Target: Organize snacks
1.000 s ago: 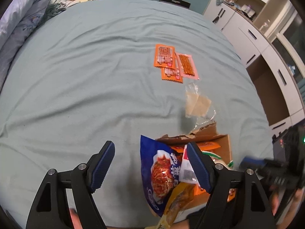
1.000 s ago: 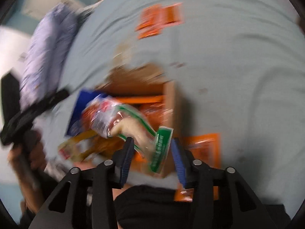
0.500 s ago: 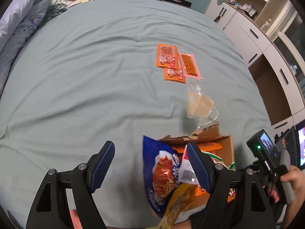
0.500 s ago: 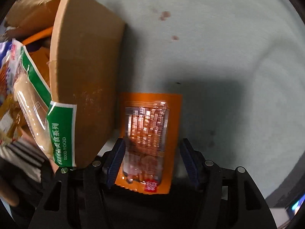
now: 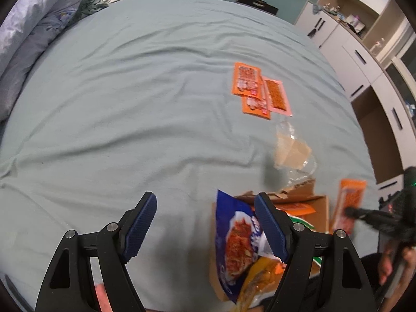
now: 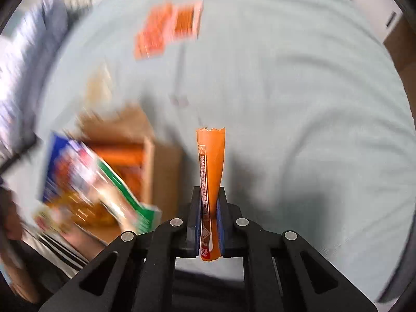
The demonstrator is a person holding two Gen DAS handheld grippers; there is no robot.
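right gripper clenched on orange packet | left gripper released | box likely cardboard

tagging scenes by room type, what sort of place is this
Most likely a bedroom: the snacks lie on a wide bed sheet, a bunched duvet sits at one edge, and white wardrobe cabinets line the wall beside it.
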